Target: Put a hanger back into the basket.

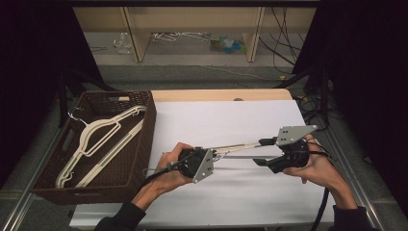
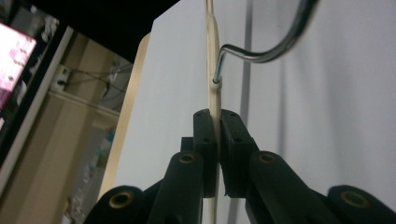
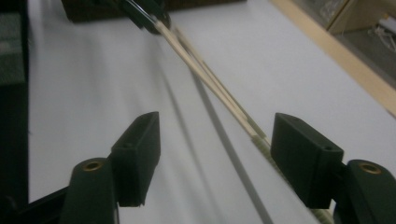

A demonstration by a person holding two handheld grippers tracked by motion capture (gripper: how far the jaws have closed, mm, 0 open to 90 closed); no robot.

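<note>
Clamped in the left claw point(image 2: 217, 154), a cream hanger point(image 2: 213, 70) runs out over the white bench point(image 1: 216, 120) toward the gaping right claw point(image 3: 215, 154), one jaw beside its far end. Closing squarely should steady it; the brown basket point(image 1: 144, 144) lies beyond.

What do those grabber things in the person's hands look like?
Both the left gripper and the right gripper are black, each with a grey three-cornered plate dotted with holes on top. Brass-coloured rings sit at the joints. A black cable trails from each. The sleeves are dark.
</note>
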